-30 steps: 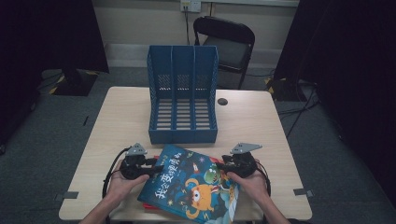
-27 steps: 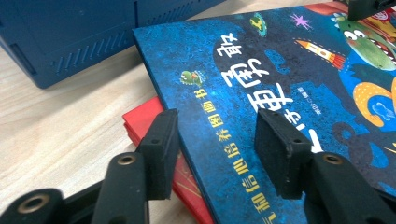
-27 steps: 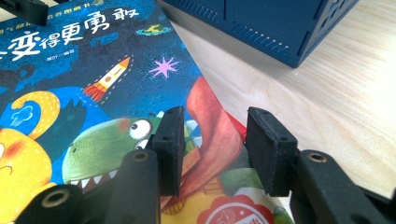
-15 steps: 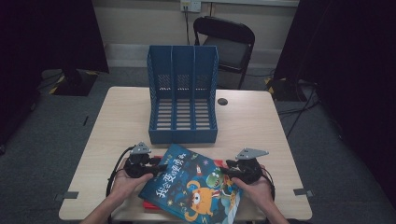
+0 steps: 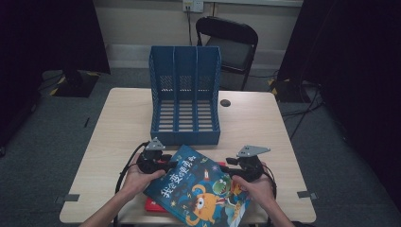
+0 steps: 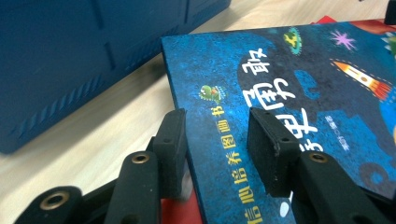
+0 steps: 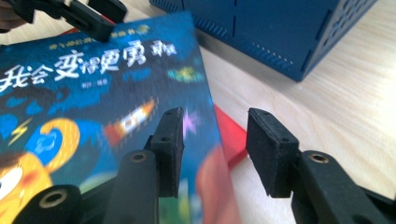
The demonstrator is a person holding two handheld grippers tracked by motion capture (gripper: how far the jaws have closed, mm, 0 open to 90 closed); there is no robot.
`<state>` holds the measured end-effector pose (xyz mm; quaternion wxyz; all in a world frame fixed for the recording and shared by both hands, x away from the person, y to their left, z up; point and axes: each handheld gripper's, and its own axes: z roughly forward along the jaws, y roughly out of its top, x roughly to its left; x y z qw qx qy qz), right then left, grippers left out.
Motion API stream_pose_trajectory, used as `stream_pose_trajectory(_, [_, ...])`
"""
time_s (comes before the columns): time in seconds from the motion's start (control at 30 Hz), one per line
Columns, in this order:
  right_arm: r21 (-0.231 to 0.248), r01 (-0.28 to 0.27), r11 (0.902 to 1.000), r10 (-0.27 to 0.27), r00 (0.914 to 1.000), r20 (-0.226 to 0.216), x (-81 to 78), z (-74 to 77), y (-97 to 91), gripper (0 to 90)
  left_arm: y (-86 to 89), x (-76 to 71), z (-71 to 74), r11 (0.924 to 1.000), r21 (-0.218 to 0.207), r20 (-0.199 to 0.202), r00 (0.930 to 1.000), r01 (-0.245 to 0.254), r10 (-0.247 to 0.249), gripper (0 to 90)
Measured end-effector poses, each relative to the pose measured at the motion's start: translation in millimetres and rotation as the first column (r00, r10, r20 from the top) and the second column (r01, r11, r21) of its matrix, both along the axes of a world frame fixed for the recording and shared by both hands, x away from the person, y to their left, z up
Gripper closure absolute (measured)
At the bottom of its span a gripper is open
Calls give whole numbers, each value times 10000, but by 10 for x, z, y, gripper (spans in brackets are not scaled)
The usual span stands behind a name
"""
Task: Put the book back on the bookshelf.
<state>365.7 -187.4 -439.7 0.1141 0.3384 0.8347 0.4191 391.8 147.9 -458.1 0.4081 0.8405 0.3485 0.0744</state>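
A blue picture book [image 5: 198,189] [image 6: 289,79] [image 7: 93,93] with a cartoon monster lies askew at the table's near edge on top of a red book [image 5: 152,206] [image 7: 231,135]. My left gripper [image 5: 169,165] [image 6: 219,130] straddles its left edge; the jaws have just been closing, with the edge between them and a wide gap left. My right gripper [image 5: 230,170] [image 7: 215,135] straddles the right edge, its pads apart and not pressing. In the right gripper view the left gripper [image 7: 88,18] lies at the book's far corner.
A blue three-slot file rack [image 5: 185,94] [image 6: 70,60] [image 7: 271,28] stands mid-table just beyond the book. A small black disc [image 5: 225,102] lies to its right on the wooden table [image 5: 118,132]. A black folding chair [image 5: 231,42] stands behind the table.
My left gripper has moved right, closer onto the book's left edge. The book has shifted a little to the right and turned slightly. The right gripper has stayed put.
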Motion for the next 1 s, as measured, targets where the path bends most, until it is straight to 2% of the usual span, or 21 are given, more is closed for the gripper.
stream_pose_trajectory(0.13, [-45,-103,9999,103,9999,111,63,24,56,562,-139,36,-16,9999,-133,210,9998,36,-33,588])
stream_pose_trajectory(0.23, [-72,-255,9996,256,9996,80,112,20,106,559,-200,84,18,9996,113,15,9997,244,-244,587])
stream_pose_trajectory(0.4, [-316,-529,9981,527,9986,-69,134,-35,177,556,-151,68,7,9994,-59,-40,9994,335,-335,587])
stream_pose_trajectory(0.5, [-347,-582,9977,575,9981,-203,146,-68,176,556,-86,-39,-18,9996,-197,179,9996,199,-196,584])
stream_pose_trajectory(0.57, [-370,-558,9978,549,9982,-258,152,-83,174,555,-35,-87,-8,9996,-147,-13,9997,260,-261,572])
stream_pose_trajectory(0.7, [-344,-643,9973,632,9975,-310,149,-82,176,545,95,-221,4,9989,-18,-86,9989,469,-469,560])
stream_pose_trajectory(0.87, [-491,-844,9952,824,9957,-413,152,-96,204,535,281,-401,-24,9982,-295,-266,9982,522,-530,535])
stream_pose_trajectory(1.0, [-537,-895,9945,870,9951,-464,152,-99,214,534,398,-520,-28,9976,-331,-358,9975,603,-614,521])
